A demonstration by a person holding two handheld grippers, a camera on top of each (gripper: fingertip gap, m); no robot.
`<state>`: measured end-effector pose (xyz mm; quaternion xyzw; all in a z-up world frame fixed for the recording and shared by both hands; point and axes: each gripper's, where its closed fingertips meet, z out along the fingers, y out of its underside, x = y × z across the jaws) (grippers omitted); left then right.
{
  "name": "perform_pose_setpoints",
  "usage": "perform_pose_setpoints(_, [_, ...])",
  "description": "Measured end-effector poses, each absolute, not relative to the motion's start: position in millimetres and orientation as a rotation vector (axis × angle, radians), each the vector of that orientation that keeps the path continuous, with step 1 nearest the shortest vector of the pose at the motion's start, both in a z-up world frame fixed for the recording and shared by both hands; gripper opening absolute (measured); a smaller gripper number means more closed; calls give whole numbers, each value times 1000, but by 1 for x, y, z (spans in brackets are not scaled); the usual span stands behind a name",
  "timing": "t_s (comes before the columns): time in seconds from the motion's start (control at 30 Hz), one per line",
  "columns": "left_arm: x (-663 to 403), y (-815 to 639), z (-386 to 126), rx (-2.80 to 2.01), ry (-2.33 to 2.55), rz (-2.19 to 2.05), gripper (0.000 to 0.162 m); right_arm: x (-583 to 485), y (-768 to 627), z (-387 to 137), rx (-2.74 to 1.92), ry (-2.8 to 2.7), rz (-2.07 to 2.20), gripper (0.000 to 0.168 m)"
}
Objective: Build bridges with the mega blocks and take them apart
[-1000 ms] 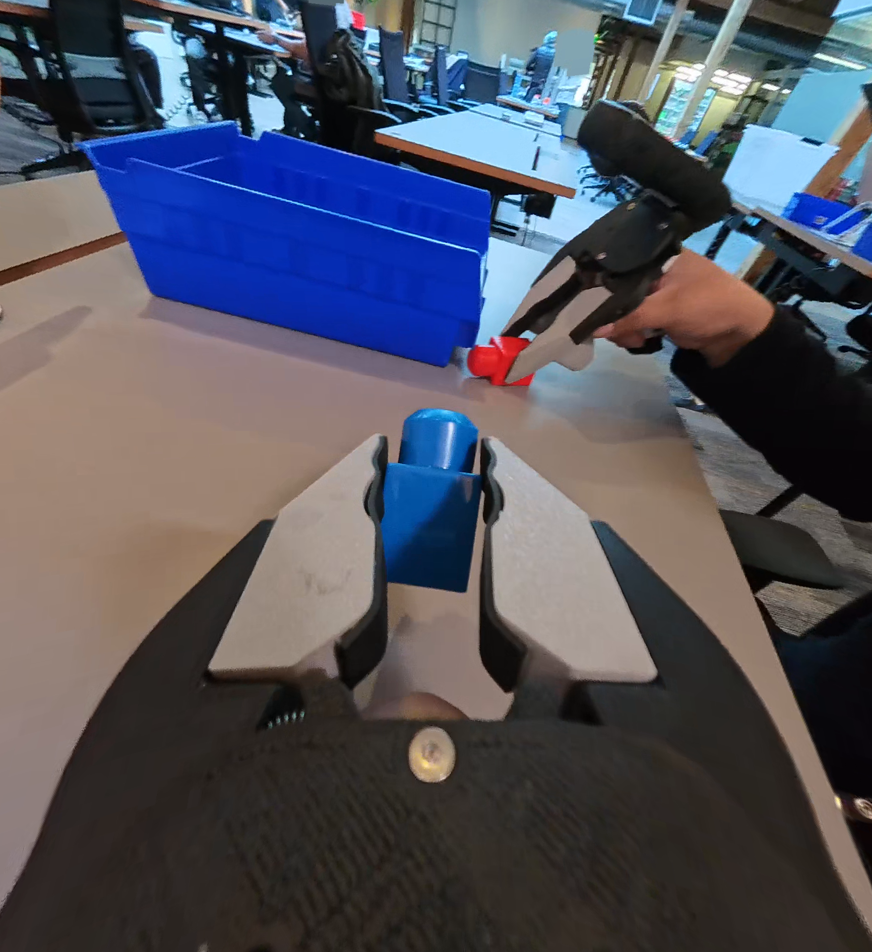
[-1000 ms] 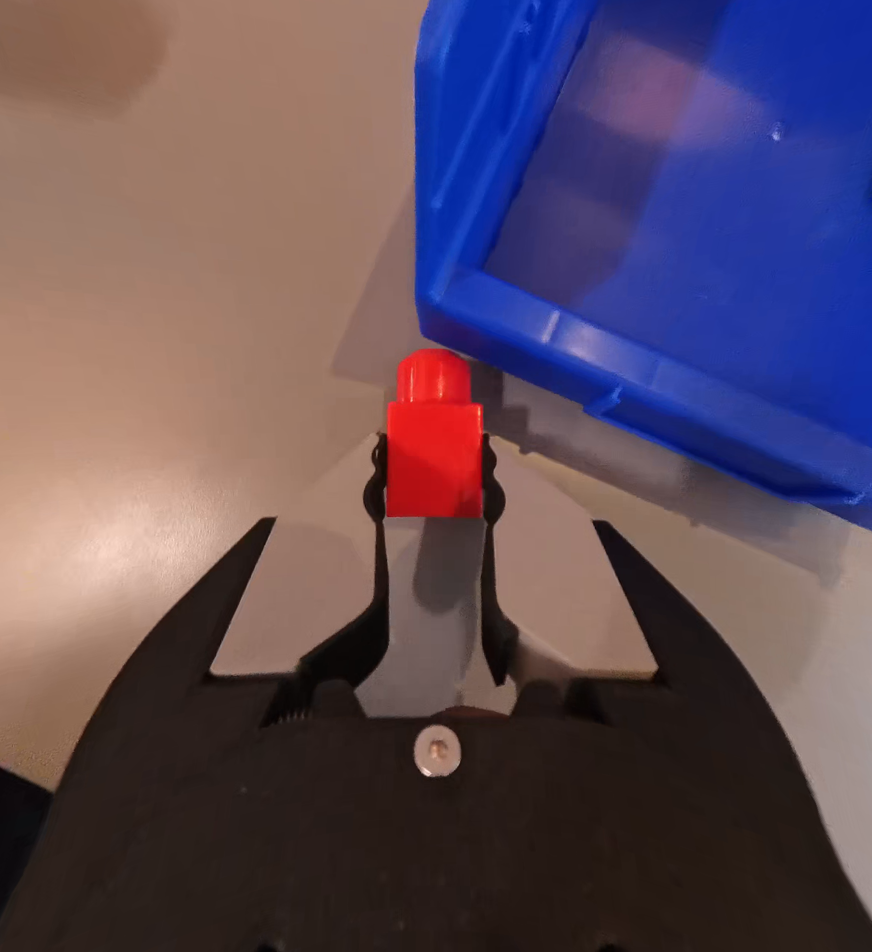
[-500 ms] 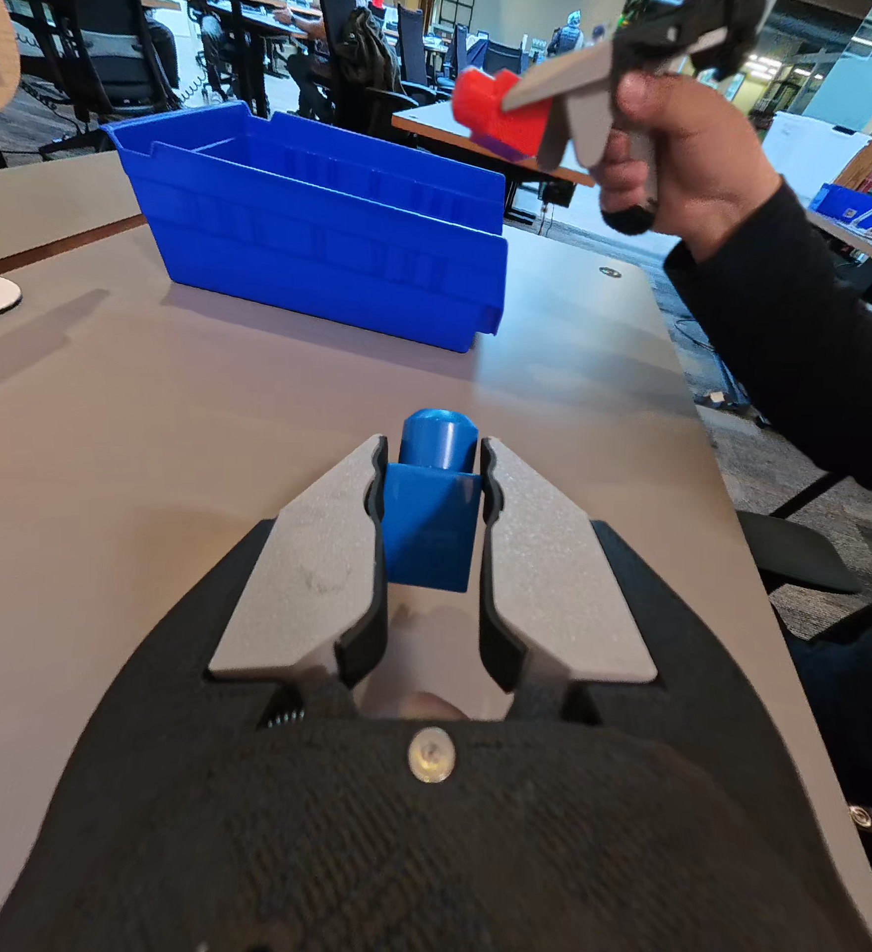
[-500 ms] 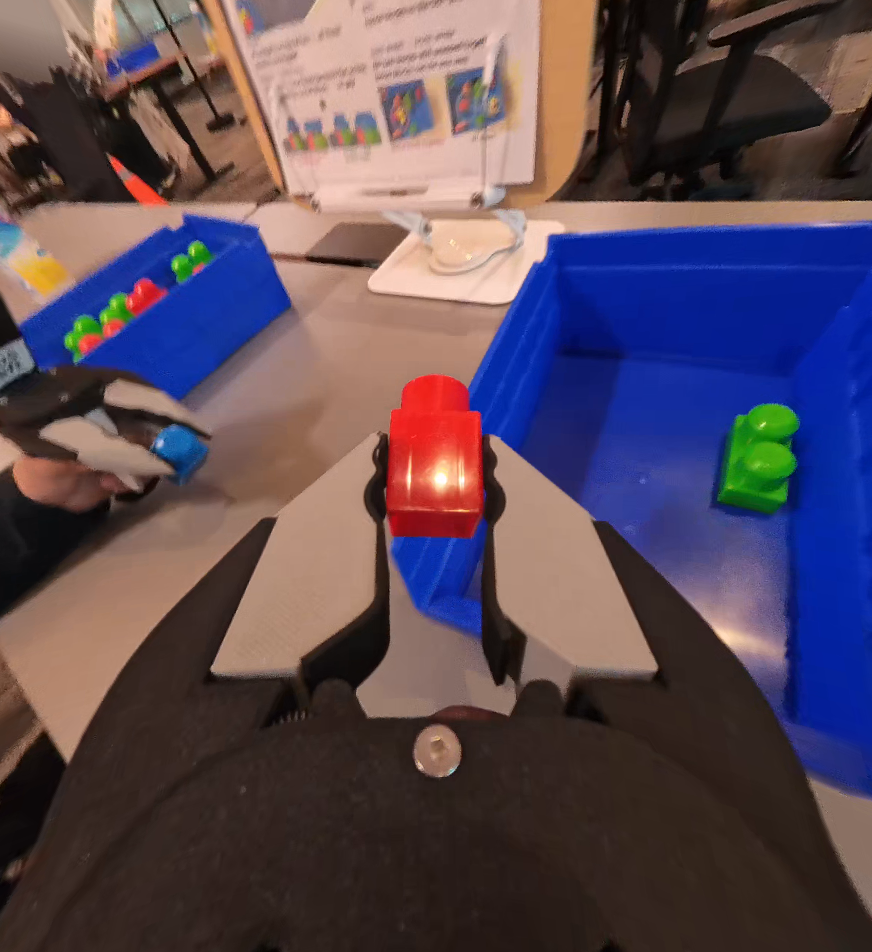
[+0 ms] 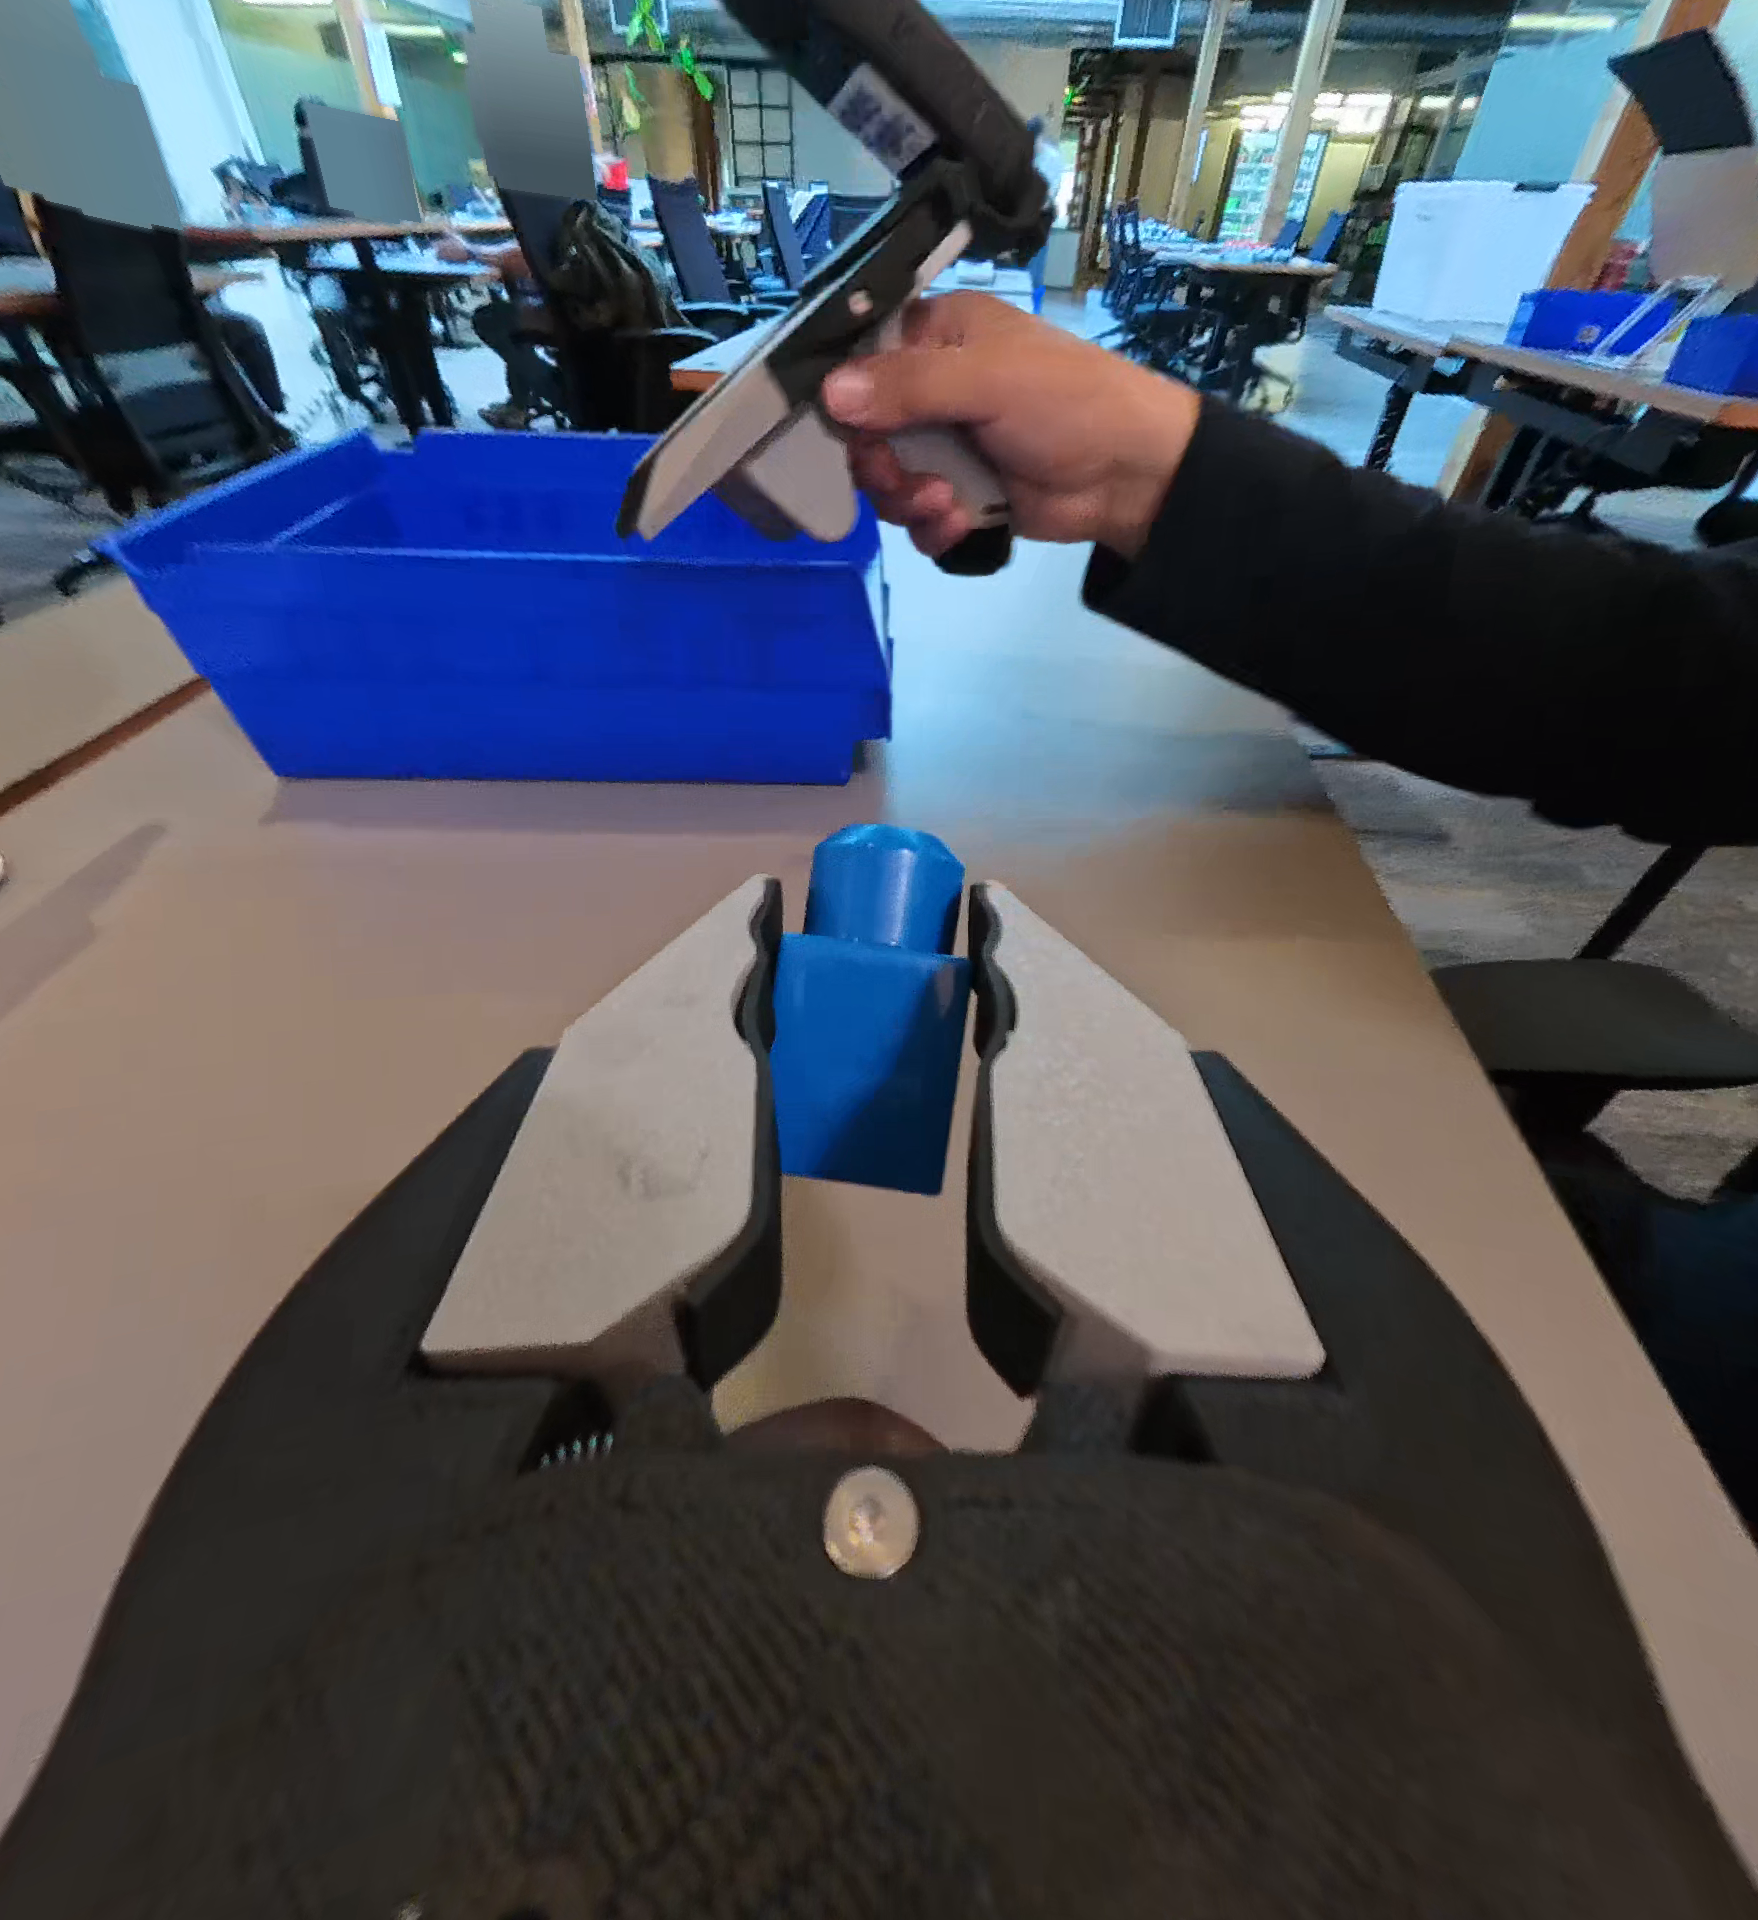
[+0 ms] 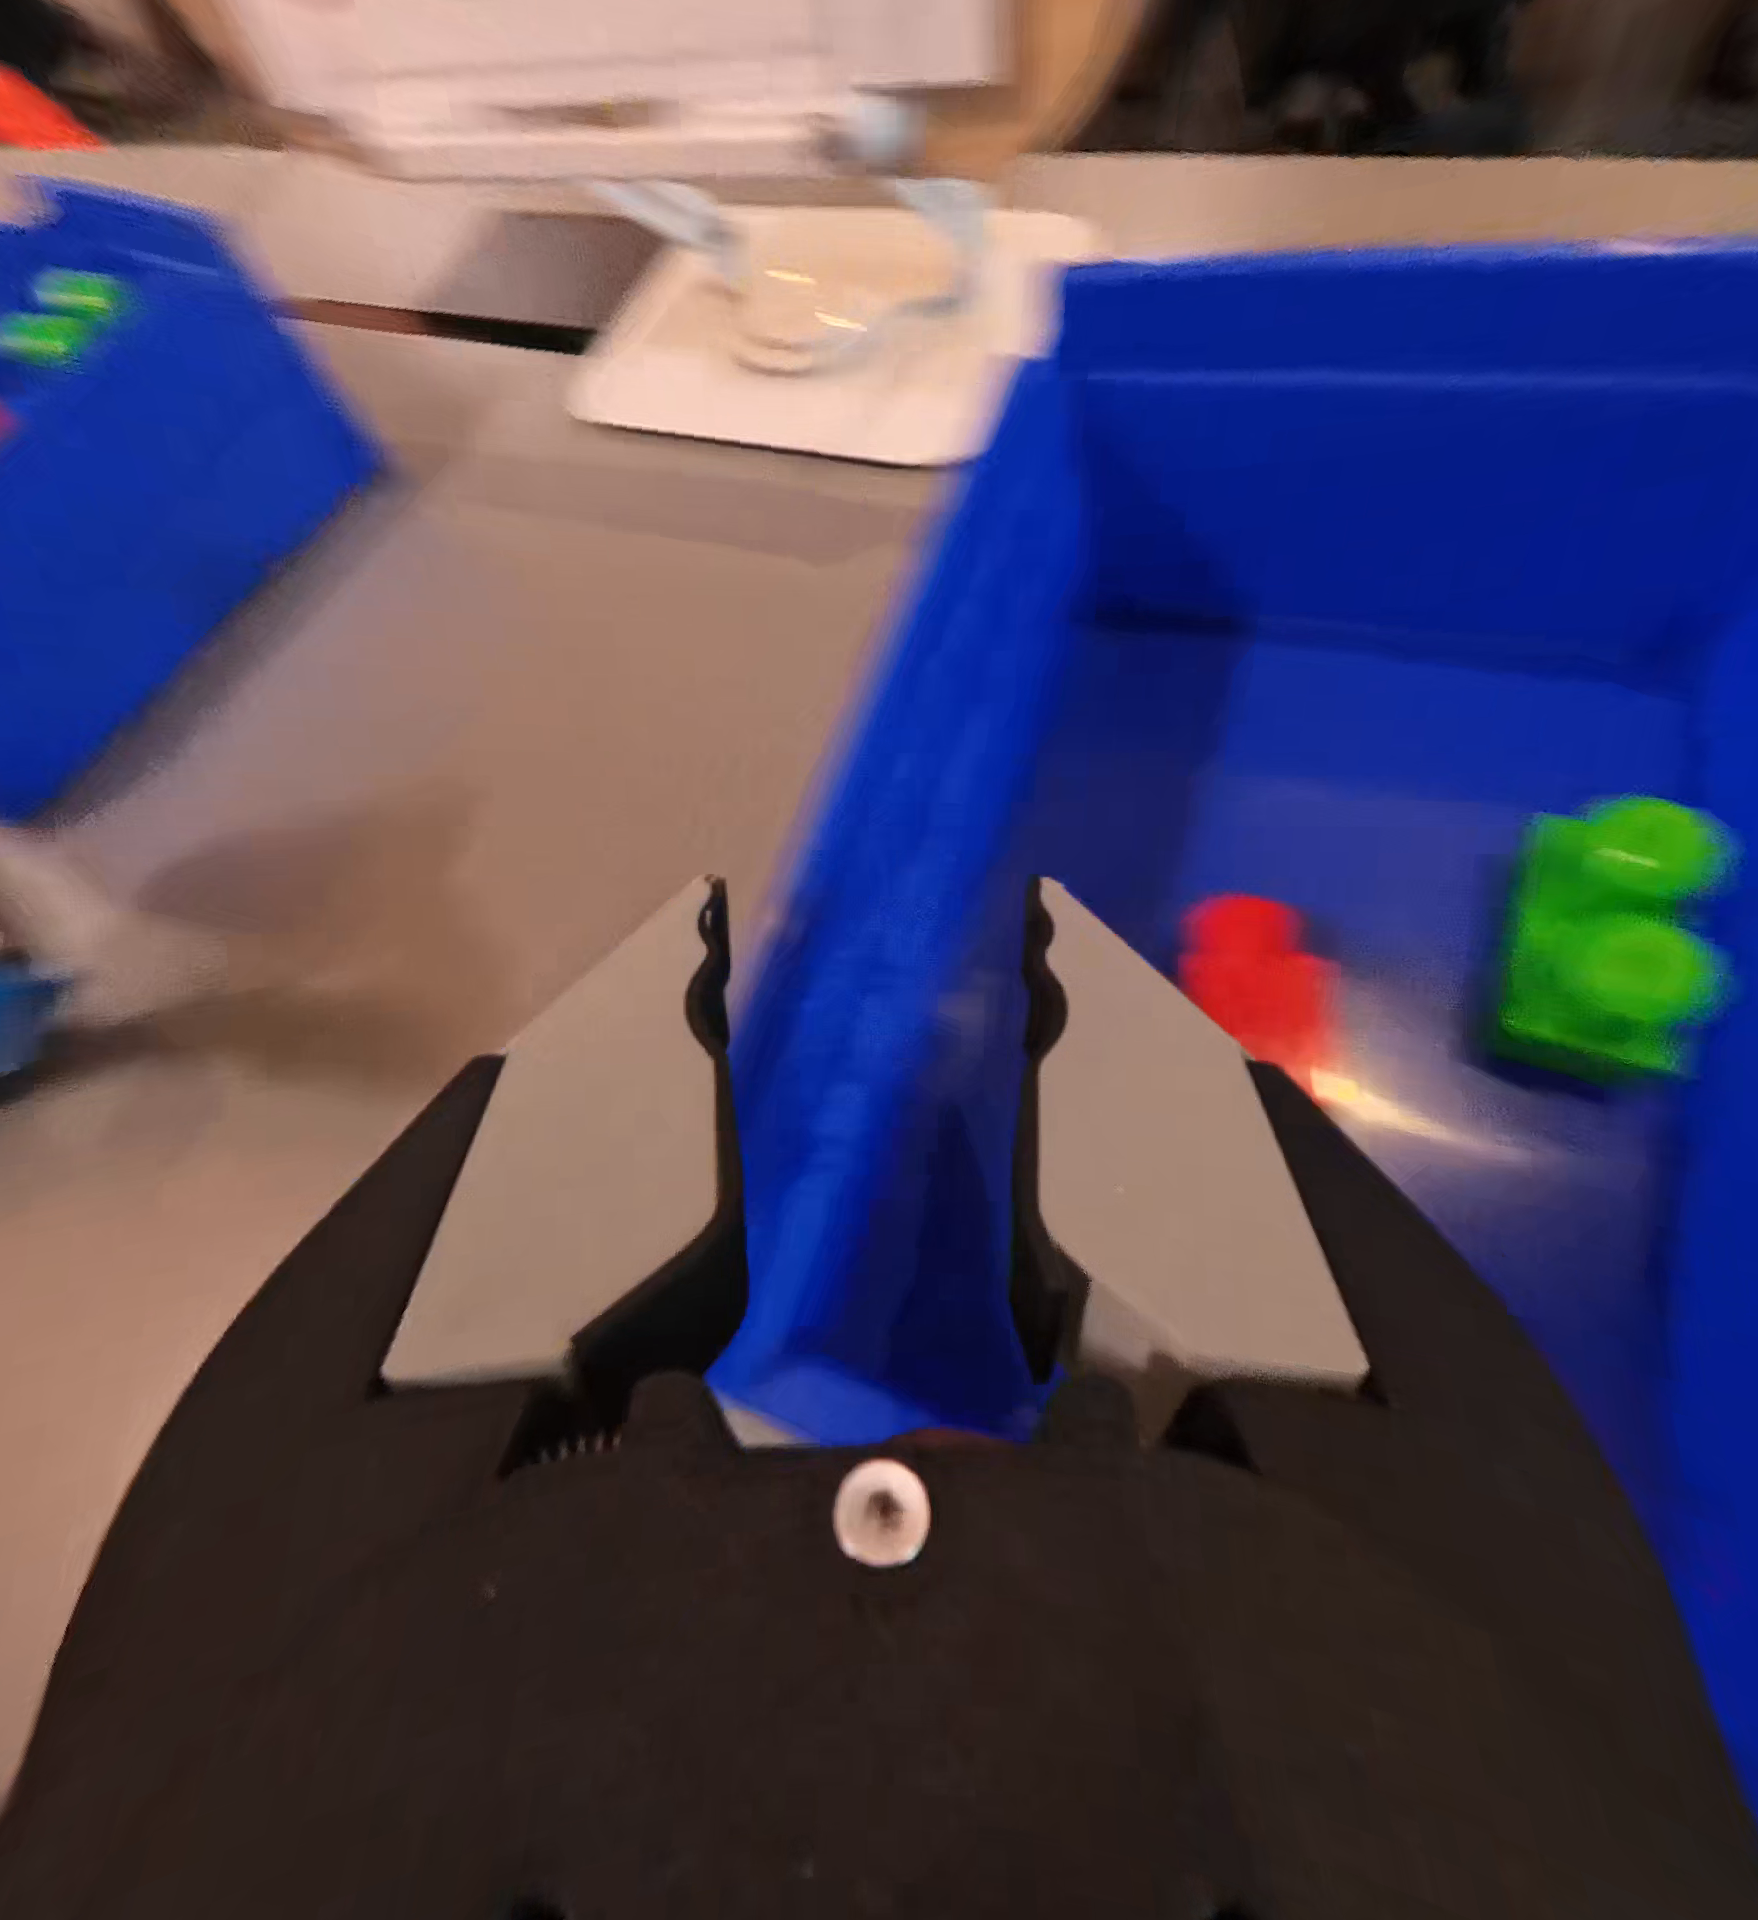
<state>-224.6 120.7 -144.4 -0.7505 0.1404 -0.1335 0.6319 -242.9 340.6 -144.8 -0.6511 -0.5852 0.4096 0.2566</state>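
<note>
**Red block lay in the bin; blue block stayed clamped**

In the right wrist view, the near blue bin (image 6: 1374,499) filled the 1-to-4 o'clock part of the picture. On its floor lay a red single-stud block (image 6: 1254,977) at about 3 o'clock of the fingertips, and a green two-stud block (image 6: 1607,935) farther toward 3 o'clock, apart from it. A second blue bin (image 6: 116,540) sat at 10 o'clock on the grey table (image 6: 563,665), with blurred green and red blocks showing at its top. A white stand base (image 6: 823,353) lay at 12 o'clock.

The right gripper (image 6: 875,904) had its fingers apart with nothing between them, above the bin's near wall. Half a second before, those fingers had clamped the red block over the table beside the bin; now the block sat inside and the fingers had spread.

The left gripper (image 5: 870,904) was still clamped on a blue single-stud block (image 5: 870,1049), stud pointing to 12 o'clock, above the table, as before.
</note>
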Motion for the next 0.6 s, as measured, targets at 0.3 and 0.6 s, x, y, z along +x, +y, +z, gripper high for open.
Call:
perform_pose_setpoints(0.3, [-224, 130, -153, -1770, 426, 59, 33, -226, 176, -105, -1457, -1795, 1464, 58])
perform_pose_setpoints(0.6, [-222, 130, -148, -1737, 454, 151, 34, -242, 102, -152, -1513, -2031, 1525, 36])
